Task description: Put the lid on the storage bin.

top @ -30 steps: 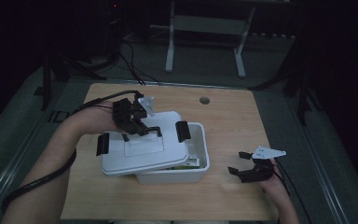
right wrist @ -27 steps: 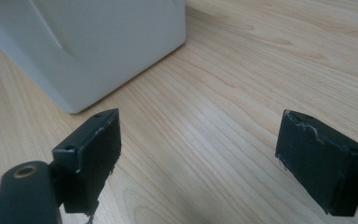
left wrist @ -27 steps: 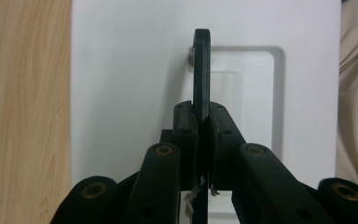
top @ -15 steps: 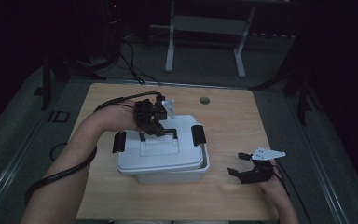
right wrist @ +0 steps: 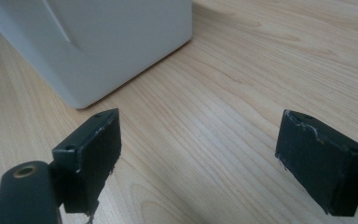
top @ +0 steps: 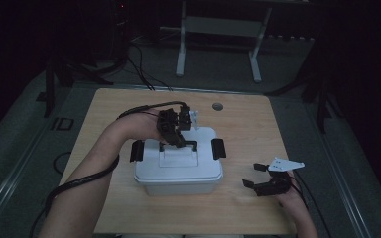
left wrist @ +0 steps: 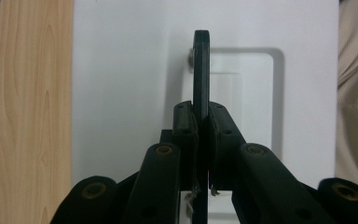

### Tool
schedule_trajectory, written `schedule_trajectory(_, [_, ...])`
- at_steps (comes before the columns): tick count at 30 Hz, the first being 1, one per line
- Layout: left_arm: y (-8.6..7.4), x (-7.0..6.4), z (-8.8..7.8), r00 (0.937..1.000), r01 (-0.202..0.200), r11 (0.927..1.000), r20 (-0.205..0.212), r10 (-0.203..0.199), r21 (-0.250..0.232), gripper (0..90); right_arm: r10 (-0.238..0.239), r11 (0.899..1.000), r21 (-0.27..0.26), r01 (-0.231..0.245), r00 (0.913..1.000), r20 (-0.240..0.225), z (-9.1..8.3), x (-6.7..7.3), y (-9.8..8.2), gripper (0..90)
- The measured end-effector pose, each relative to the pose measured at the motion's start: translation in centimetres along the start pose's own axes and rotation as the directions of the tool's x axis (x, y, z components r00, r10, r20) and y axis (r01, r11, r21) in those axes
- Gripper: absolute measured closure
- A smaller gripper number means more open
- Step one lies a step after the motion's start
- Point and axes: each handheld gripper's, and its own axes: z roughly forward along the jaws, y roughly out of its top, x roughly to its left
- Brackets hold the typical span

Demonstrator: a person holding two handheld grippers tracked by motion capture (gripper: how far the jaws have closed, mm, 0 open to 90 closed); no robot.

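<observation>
The left gripper (top: 178,141) is clamped on the lid's black handle (left wrist: 201,70), lid (top: 178,158) resting on the white box (top: 178,184) mid-table — closing step. Next: let go, press the side clips (top: 219,148). Right gripper (top: 263,174) idles, jaws apart.

We see the left forearm (top: 104,148) come in from bottom left, bent inward at the wrist, with the left gripper (top: 175,136) pointing down. Its jaws are pinched tight on a thin black handle (left wrist: 201,70), pads (left wrist: 185,122) pressing both sides. Cable (top: 79,181) loops under the forearm. The right hand (top: 292,196) sits low at the bottom right, and the right gripper (top: 259,177) lies about level, pointing left, jaws wide apart with nothing between them.
</observation>
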Motion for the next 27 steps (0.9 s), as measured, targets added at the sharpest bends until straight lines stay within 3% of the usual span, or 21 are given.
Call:
schedule_trajectory(4, [0.4,0.2,0.4,1.0000,-0.001,1.0000,0.004,0.001,-0.002,83.2,-0.002,1.000,-0.001,0.002,1.0000,0.003,-0.1,0.0,0.0,14.0])
schedule_trajectory(6, [0.5,0.3,0.5,0.9999,-0.007,1.0000,-0.012,0.007,0.003,83.2,0.000,1.000,-0.002,0.000,1.0000,0.004,-0.2,-0.1,0.0,14.0])
schedule_trajectory(27, [-0.1,0.5,1.4,0.9995,0.028,0.9995,0.015,-0.028,-0.017,83.0,0.005,1.000,0.004,-0.005,1.0000,0.003,-0.1,-0.1,-0.2,14.0])
